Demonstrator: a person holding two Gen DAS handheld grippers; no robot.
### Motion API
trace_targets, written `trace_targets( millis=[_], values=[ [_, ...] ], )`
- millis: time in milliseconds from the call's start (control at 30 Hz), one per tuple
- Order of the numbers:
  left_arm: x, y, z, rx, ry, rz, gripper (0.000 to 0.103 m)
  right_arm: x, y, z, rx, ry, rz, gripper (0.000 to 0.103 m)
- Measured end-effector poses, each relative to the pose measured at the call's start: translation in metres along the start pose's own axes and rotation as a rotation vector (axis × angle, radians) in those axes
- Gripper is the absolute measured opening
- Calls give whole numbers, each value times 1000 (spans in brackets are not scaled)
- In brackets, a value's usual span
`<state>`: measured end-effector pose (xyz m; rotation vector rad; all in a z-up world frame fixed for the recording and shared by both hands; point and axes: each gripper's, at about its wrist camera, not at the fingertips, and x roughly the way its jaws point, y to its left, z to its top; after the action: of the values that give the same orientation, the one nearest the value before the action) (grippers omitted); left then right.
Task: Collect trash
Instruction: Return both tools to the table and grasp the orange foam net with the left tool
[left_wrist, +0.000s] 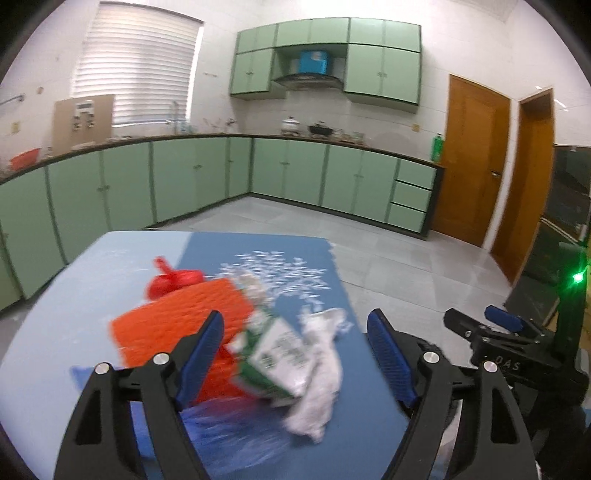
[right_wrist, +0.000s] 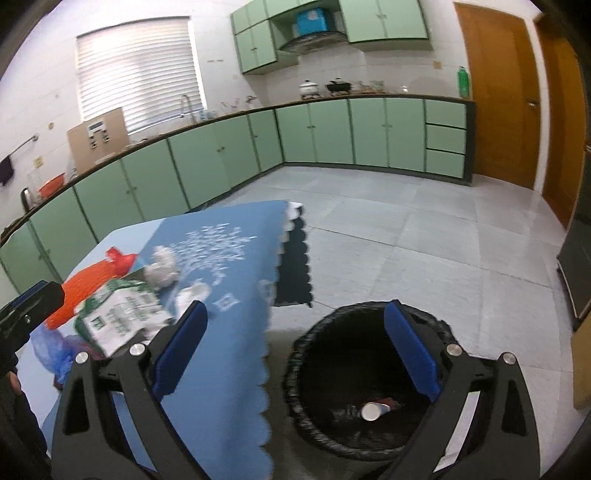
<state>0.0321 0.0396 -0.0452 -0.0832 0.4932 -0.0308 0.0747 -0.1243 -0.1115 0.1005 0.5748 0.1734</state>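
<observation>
Trash lies heaped on a table (left_wrist: 48, 295) in the left wrist view, on a blue cloth (left_wrist: 354, 384) printed with a white tree pattern. The left gripper (left_wrist: 295, 354) hangs over the heap with its jaws spread and nothing pinched; the blue pads stand clear of every piece. An orange textured sheet (left_wrist: 177, 321) sits at ten o'clock from the gripper's middle, with a red knotted bag (left_wrist: 173, 280) just beyond it at eleven. A green-and-white carton (left_wrist: 280, 362) lies tilted right between the fingers, touching a crumpled white wrapper (left_wrist: 321, 376) at three o'clock. A bluish clear bag (left_wrist: 229, 432) spreads at seven o'clock. The right gripper (left_wrist: 498, 325) shows at three o'clock, off the cloth's edge.

In the right wrist view, the right gripper (right_wrist: 295, 354) is wide apart and holds nothing. It hangs above a black-lined bin (right_wrist: 314, 406) on the floor (right_wrist: 424, 240), just beside the cloth's scalloped hem. Inside the bin, at five o'clock, lies a white paper cup (right_wrist: 371, 411) among other scraps too dim to name. The remaining heap is at ten o'clock on the table: carton, orange sheet, red bag, and a crumpled paper ball (right_wrist: 162, 269). The left gripper's tip pokes in at nine o'clock.
</observation>
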Motion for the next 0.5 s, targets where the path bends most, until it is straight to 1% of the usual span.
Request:
trace_targets(
  millis=[133, 267, 400, 500],
  values=[
    [-10, 27, -1, -29, -4, 63, 78, 0, 23, 1, -14, -6, 37, 94],
    [-10, 52, -1, -66, 2, 113, 78, 0, 42, 2, -50, -9, 65, 94],
    [-5, 71, -4, -89, 20, 148, 78, 4, 58, 5, -69, -5, 87, 94],
    [4, 80, -2, -102, 45, 146, 78, 7, 65, 7, -80, 0, 92, 94]
  ],
)
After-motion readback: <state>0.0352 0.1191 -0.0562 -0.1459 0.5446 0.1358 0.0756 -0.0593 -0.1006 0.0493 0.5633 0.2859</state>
